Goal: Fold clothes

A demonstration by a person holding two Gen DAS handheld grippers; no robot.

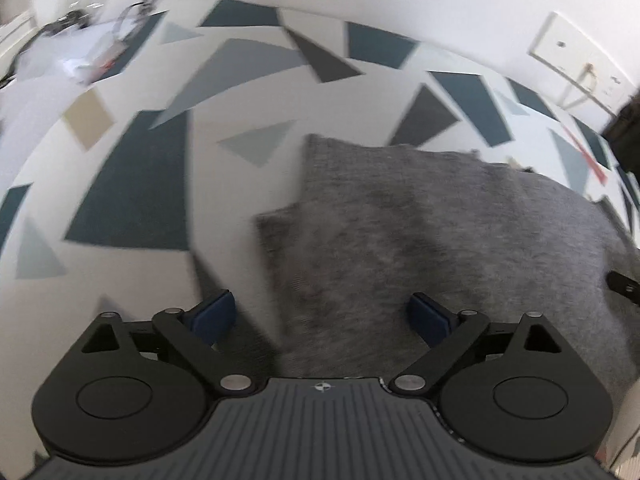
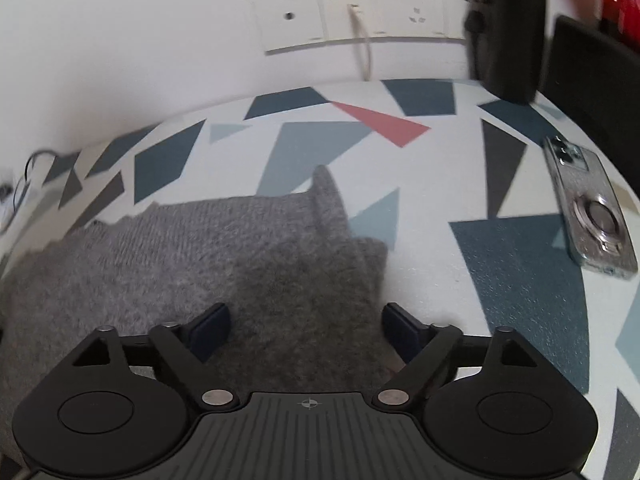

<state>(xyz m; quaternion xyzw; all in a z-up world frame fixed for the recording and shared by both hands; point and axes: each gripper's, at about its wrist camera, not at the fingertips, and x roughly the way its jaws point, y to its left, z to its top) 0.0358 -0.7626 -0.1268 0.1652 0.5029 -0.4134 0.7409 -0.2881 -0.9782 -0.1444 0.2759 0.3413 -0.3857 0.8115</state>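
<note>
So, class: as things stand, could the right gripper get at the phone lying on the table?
Probably yes. The right gripper is open and holds nothing, above the grey garment; the phone lies off to its right, and only bare patterned table lies between.

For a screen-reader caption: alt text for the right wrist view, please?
Grey knitted garment lies folded on a table patterned with triangles; the right gripper hovers over it, jaws open and empty. A phone lies to the right, wall sockets behind.
</note>
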